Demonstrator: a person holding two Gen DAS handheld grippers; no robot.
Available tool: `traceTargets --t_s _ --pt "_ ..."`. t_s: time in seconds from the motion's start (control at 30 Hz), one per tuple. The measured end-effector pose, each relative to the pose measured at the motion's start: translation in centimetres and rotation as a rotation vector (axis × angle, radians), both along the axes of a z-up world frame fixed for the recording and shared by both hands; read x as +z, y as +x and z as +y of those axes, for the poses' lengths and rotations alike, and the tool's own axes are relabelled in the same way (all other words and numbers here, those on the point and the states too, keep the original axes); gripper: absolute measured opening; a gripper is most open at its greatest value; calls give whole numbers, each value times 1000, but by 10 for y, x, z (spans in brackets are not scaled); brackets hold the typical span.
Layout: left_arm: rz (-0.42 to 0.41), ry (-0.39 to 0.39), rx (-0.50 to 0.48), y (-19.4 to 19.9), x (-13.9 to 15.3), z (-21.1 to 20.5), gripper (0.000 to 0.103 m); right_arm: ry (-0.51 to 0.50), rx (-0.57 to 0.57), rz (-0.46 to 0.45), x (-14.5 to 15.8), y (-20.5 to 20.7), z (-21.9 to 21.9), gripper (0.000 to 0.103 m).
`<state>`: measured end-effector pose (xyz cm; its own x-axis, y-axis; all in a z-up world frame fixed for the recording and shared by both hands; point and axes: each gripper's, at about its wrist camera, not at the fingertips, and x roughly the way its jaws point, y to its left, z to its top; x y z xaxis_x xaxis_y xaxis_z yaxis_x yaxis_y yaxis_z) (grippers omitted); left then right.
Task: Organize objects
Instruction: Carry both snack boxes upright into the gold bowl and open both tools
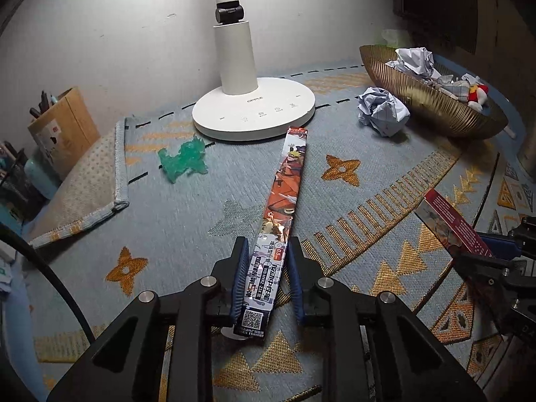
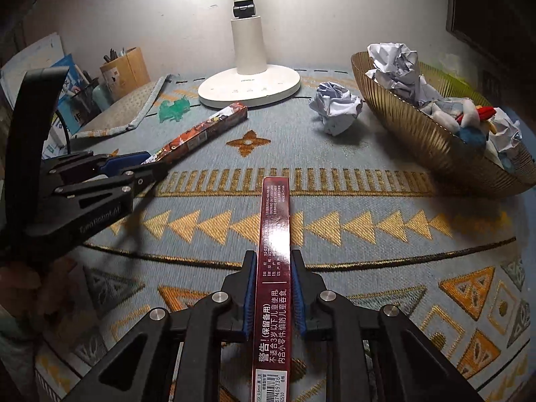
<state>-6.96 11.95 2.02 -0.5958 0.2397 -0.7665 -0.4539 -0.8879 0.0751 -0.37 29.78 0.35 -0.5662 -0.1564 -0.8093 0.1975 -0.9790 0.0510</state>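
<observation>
My left gripper (image 1: 268, 246) is shut on a long orange anime-printed box (image 1: 284, 184), held near its end with the QR code; the box points toward the lamp. It also shows in the right wrist view (image 2: 201, 134), with the left gripper (image 2: 150, 167) at the left. My right gripper (image 2: 273, 258) is shut on a long dark red box (image 2: 274, 234) with white Chinese text, held above the rug. That red box (image 1: 452, 224) shows at the right of the left wrist view. A crumpled paper ball (image 1: 382, 110) and a green toy (image 1: 182, 162) lie on the rug.
A white desk lamp (image 1: 254, 107) stands at the back middle. A gold ribbed bowl (image 2: 418, 127) at the right holds crumpled paper and soft toys. A cardboard pen holder (image 1: 63, 127) and a folded mat corner (image 1: 87, 181) are at the left. The patterned rug (image 2: 368, 234) covers the table.
</observation>
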Motion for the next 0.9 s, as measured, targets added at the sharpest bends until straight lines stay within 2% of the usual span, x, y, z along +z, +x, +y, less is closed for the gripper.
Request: traceTargets --t_s 0.13,0.33,0.47,0.5,0.53,0.57,0.6,0.63,0.67,0.77,0.83,0.87,0.9 --pt "-75 79 -2 29 3 -6 20 -5 39 20 7 27 17 18" --pt "-83 47 69 103 7 -23 20 -80 64 15 8 47 33 18" --pt "-102 113 114 124 10 -38 21 -98 74 -14 0 50 35 20" --pt "-92 137 113 127 11 -38 24 -105 71 -6 -1 51 34 25" --pt "-90 155 108 129 11 -37 26 -122 73 -13 -2 52 35 35" --pt "-99 164 95 128 11 -34 33 -154 83 -22 -1 53 37 42" --pt "-111 167 79 124 9 -30 34 -190 92 -32 -1 54 38 59" --pt "-127 161 69 118 7 -25 34 -217 91 -37 -1 55 39 66" --pt "-142 144 70 111 3 -19 34 -224 79 -33 -1 56 40 66" --pt "-109 115 71 99 1 -6 37 -176 81 -7 -2 62 34 66" --pt "-72 113 61 94 -1 0 49 -129 82 16 -3 65 27 67" --pt "-78 101 53 92 -2 3 68 -108 84 29 -3 66 23 68" --pt "-84 93 30 92 -2 6 80 -91 88 42 -4 67 20 70"
